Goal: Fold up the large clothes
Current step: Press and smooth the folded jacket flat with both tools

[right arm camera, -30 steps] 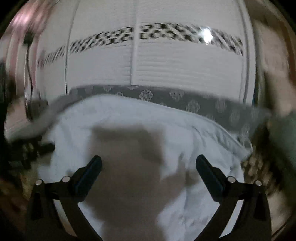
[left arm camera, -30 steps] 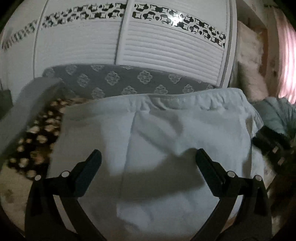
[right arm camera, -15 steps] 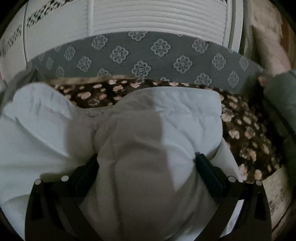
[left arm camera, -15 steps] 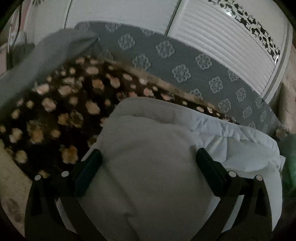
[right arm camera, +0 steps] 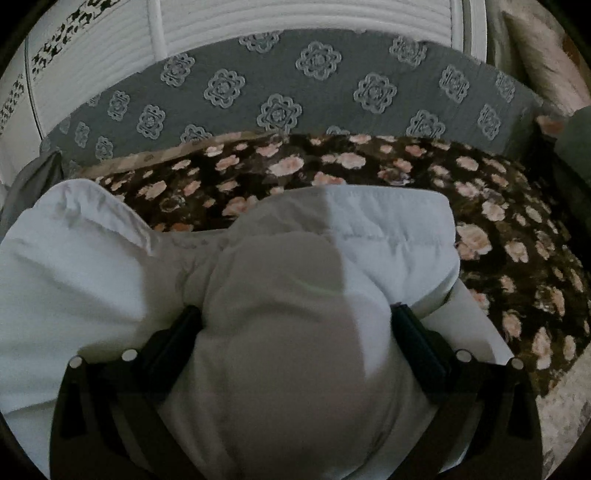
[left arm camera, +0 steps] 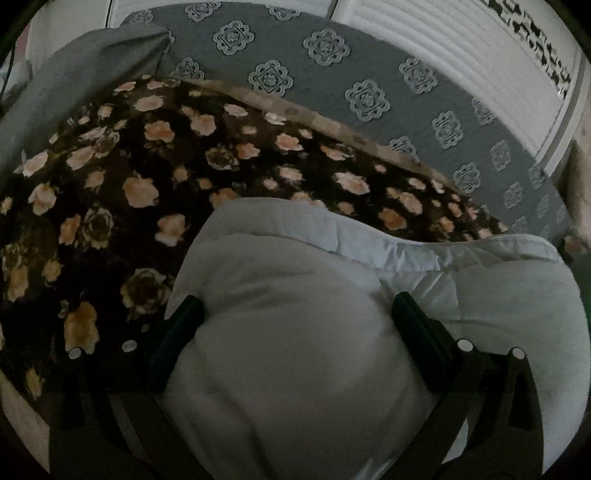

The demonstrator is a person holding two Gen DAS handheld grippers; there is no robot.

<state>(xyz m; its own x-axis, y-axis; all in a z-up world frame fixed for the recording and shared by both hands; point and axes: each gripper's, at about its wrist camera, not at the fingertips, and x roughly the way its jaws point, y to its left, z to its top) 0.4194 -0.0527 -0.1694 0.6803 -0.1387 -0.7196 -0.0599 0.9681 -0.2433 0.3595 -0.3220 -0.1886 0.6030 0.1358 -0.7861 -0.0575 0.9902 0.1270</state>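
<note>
Fingers [left arm camera: 417,325] straddle garment [left arm camera: 295,332], blanket [left arm camera: 147,166] beyond.

We see a pale garment [left arm camera: 295,332] of soft, matt, puffy quilted cloth lying on a plush, fuzzy flowered blanket [left arm camera: 110,177]. Behind it, the grey patterned sheet [right arm camera: 295,92] looks like flat woven cloth, and the white cupboard doors [right arm camera: 277,22] look smooth and slightly glossy

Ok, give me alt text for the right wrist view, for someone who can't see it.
The right gripper, jaws wide apart, straddles a puffy white garment lying on a dark floral blanket. Behind is a grey patterned cover.
</note>
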